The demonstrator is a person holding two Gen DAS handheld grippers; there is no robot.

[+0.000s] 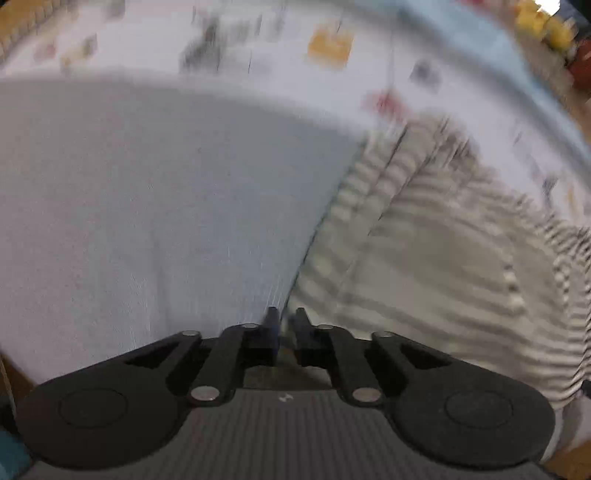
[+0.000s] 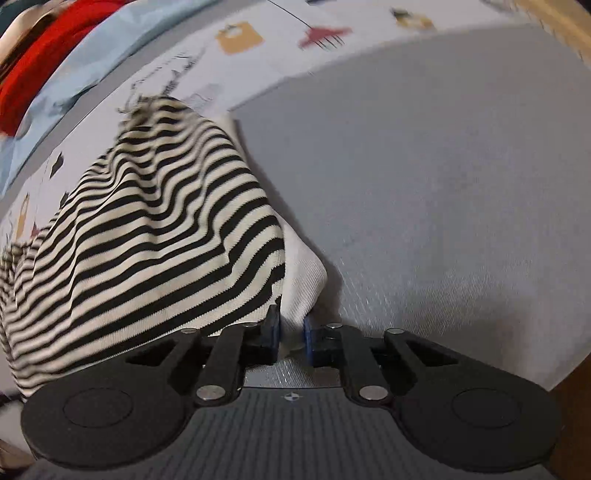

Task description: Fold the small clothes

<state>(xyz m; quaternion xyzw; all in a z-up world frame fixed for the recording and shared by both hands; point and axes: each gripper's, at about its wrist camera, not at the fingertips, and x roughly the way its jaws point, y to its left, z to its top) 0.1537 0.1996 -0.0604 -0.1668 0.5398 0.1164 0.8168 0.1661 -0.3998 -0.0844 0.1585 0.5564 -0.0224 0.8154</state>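
Note:
A black-and-white striped garment [image 2: 155,229] hangs in folds on the left of the right wrist view, over a grey mat [image 2: 443,184]. My right gripper [image 2: 291,328] is shut on its white ribbed hem [image 2: 303,288]. In the blurred left wrist view the same striped garment [image 1: 424,258] fills the right side beside the grey mat [image 1: 147,203]. My left gripper [image 1: 286,323] is shut, with the garment's edge pinched between its fingers.
A white tablecloth with small coloured prints [image 2: 240,37] lies under the mat. A light blue cloth [image 2: 74,74] and a red cloth [image 2: 44,55] lie at the far left of the right wrist view. Yellow objects [image 1: 543,22] sit at the far right of the left wrist view.

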